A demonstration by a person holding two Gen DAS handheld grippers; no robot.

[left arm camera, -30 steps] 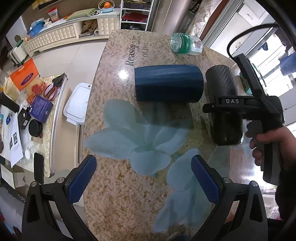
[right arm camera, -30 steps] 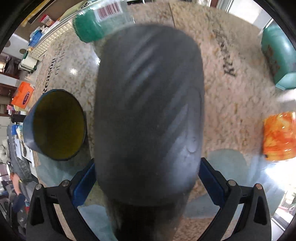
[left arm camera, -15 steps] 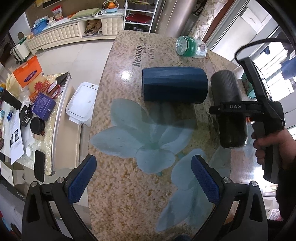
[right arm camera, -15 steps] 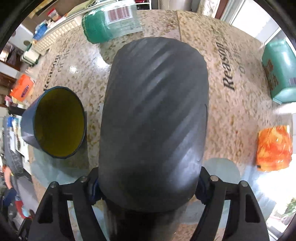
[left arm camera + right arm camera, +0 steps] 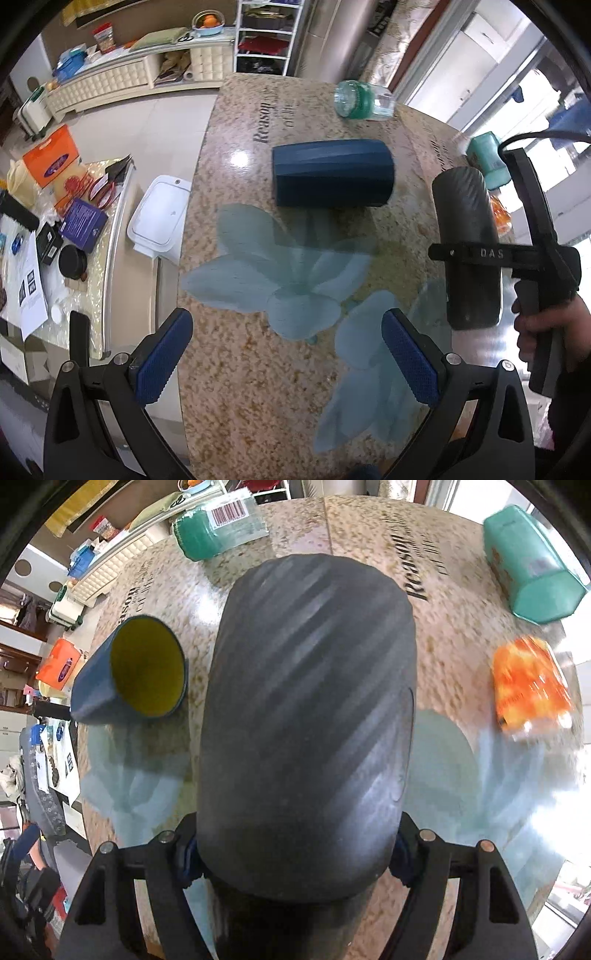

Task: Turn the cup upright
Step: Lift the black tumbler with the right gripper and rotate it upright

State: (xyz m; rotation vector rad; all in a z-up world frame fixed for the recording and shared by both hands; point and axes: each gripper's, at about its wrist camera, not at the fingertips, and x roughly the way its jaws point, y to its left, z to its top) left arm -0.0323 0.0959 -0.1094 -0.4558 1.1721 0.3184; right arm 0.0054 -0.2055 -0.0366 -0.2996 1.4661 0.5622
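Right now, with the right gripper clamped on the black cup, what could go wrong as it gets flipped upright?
1. The right gripper holds the black cup near one end, so most of its length overhangs; it might pivot or slip in the pads during rotation.
2. The blue cup lies on its side close by; a swing could knock it rolling.
3. The orange packet and teal container sit on the far side, crowding the set-down area.
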